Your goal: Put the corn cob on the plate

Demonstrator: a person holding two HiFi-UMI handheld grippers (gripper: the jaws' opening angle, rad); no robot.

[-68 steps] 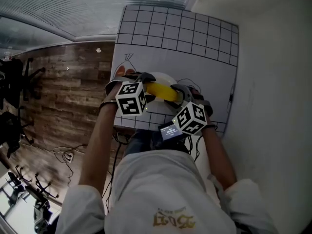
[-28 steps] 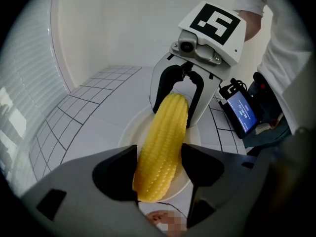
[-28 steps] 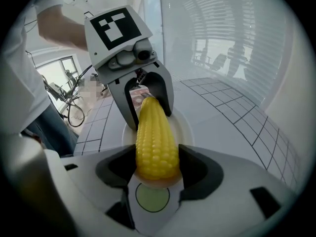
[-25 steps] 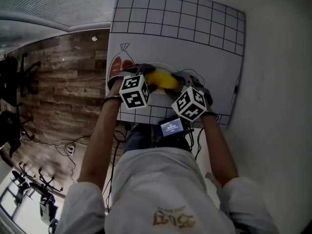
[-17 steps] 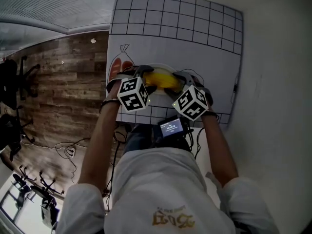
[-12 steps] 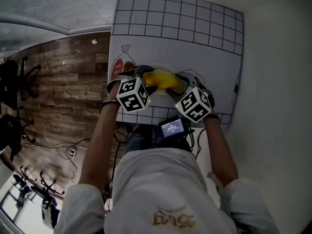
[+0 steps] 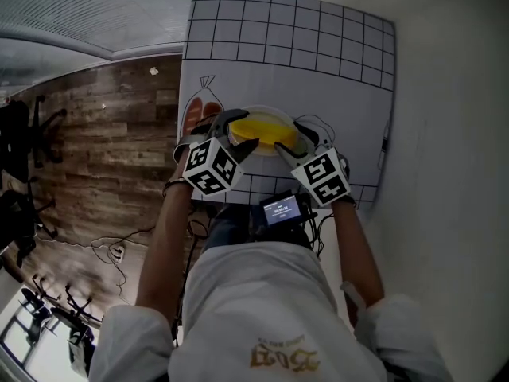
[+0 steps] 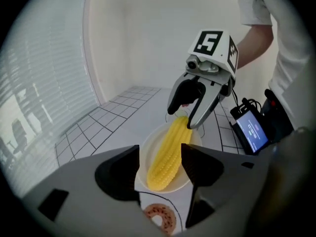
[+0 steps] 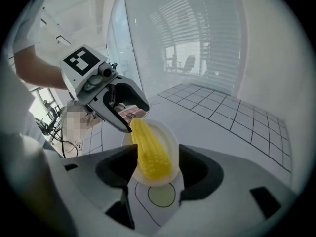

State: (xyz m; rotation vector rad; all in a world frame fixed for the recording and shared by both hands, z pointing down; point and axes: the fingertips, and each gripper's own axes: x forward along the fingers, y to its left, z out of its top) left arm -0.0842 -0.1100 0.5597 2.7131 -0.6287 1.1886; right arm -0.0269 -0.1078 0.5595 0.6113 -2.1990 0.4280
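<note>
A yellow corn cob [image 7: 262, 130] lies lengthwise on a white plate [image 7: 262, 110] on the gridded table mat. My left gripper [image 7: 236, 139] hovers over its left end and my right gripper [image 7: 288, 146] over its right end. In the left gripper view, the cob [image 8: 168, 152] rests on the plate [image 8: 144, 149] below my left gripper [image 8: 160, 158], whose jaws stand wide apart and clear of it; the right gripper [image 8: 182, 117] hangs open beyond. The right gripper view shows the cob [image 9: 150, 149] on the plate [image 9: 171, 132] under my open right gripper [image 9: 157, 164], with the left gripper [image 9: 133, 115] opposite.
Food drawings are printed on the mat: a sausage bag [image 7: 195, 110] left of the plate, a doughnut [image 8: 160, 217] and a circle [image 9: 161, 195]. A small lit screen [image 7: 280, 209] sits at the near table edge. A white wall runs along the right.
Both grippers have lifted and drawn back a little from the cob's ends, their marker cubes rolling. The cob has stayed on the plate.
</note>
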